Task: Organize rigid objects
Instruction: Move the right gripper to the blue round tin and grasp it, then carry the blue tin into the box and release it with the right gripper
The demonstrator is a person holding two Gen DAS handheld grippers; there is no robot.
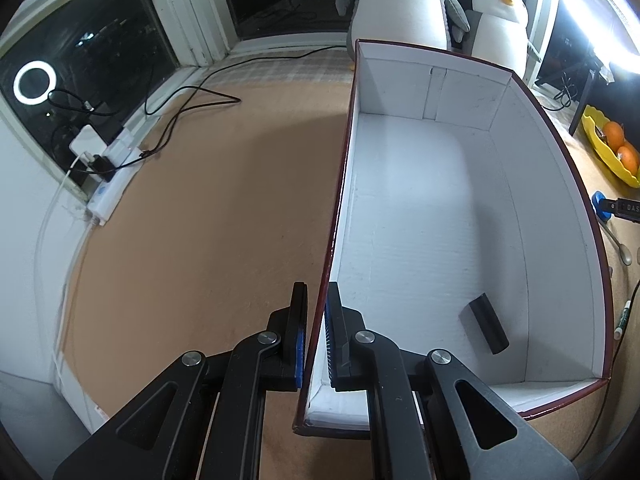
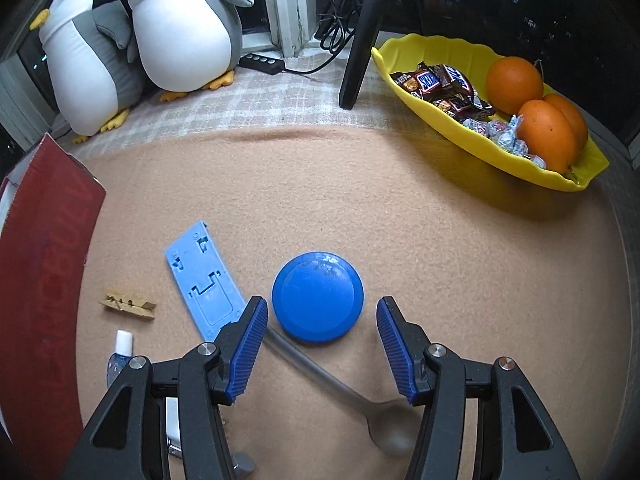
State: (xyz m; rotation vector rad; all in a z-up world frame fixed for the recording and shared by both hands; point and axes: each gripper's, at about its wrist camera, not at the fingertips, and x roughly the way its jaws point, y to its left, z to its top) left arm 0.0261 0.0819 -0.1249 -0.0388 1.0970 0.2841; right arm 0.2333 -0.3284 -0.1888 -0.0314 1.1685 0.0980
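Between the parted fingers of the right gripper (image 2: 322, 346), just ahead of the tips, lies the round blue plastic lid (image 2: 318, 297), over a grey metal spoon (image 2: 340, 392); closing low might catch both. Meanwhile the left gripper (image 1: 318, 336) clamps the red cardboard box's wall (image 1: 326, 280).

Two plush penguins (image 2: 176, 36), three oranges (image 2: 514, 84), one blue disc (image 2: 318, 296), one spoon (image 2: 360, 404) and one clothespin (image 2: 128, 304) are counted.
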